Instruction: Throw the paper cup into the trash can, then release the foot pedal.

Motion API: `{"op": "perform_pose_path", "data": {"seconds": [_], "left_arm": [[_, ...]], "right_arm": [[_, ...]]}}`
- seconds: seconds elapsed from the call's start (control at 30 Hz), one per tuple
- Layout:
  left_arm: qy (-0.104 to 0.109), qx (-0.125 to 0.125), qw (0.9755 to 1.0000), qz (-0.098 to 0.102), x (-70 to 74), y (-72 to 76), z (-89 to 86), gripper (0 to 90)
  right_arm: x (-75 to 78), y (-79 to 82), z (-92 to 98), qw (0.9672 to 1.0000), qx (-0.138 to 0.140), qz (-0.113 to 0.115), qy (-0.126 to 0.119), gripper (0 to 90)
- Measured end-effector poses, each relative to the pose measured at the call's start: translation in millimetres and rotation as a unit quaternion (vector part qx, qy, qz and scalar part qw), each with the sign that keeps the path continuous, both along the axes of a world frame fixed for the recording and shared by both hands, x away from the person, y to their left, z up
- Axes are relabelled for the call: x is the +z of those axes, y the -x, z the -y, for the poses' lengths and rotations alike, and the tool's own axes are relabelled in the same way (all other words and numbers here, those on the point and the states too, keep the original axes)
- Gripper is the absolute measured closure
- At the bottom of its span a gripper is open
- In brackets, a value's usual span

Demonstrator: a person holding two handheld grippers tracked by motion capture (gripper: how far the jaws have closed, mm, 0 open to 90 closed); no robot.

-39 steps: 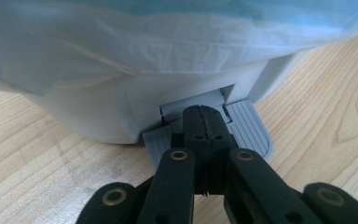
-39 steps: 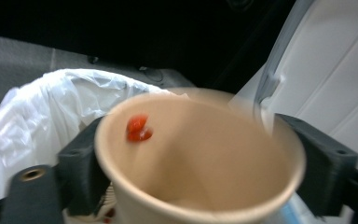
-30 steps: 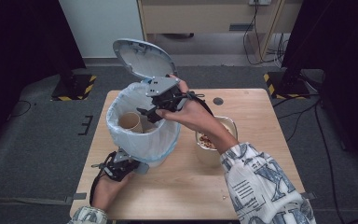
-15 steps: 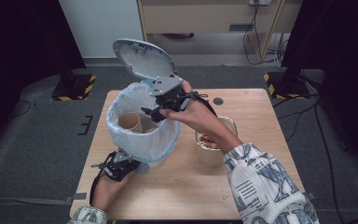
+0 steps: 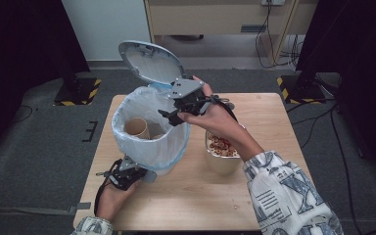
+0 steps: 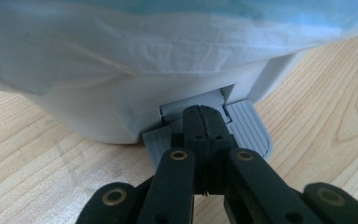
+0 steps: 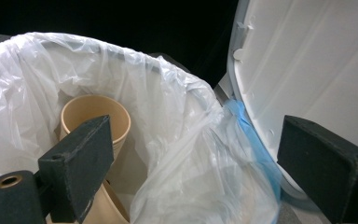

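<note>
Here your left claw is clenched, pressing the ribbed grey pedal of the round, plastic-lined bin. Your right claw hangs released over its crinkled liner, a smooth paper cup inside, left of frame.

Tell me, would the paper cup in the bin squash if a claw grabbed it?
Probably yes. The cup looks thin-walled and empty, so a hard squeeze would likely dent it. It seems light and easy to lift. It leans on the loose bag, so a push would likely tip it over.
</note>
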State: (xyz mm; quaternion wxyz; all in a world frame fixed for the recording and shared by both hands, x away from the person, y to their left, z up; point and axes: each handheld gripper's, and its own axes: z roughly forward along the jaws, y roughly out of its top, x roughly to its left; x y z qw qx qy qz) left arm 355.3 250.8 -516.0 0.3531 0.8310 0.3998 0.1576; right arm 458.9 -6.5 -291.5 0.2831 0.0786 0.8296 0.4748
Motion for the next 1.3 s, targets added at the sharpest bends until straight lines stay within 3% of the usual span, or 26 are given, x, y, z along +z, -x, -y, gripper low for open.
{"op": "perform_pose_path", "data": {"seconds": [0.9,1.3], "left_arm": [[0.001,0.000,1.0000,0.000,0.0,0.0,0.0,89.9],[0.000,0.000,1.0000,0.000,0.0,0.0,-0.1,89.9]], "right_arm": [[-2.1,-4.3,37.5,0.9994,-0.031,-0.009,-0.012,9.3],[-3.9,-8.0,70.0,0.9979,-0.061,-0.012,-0.019,9.2]]}}
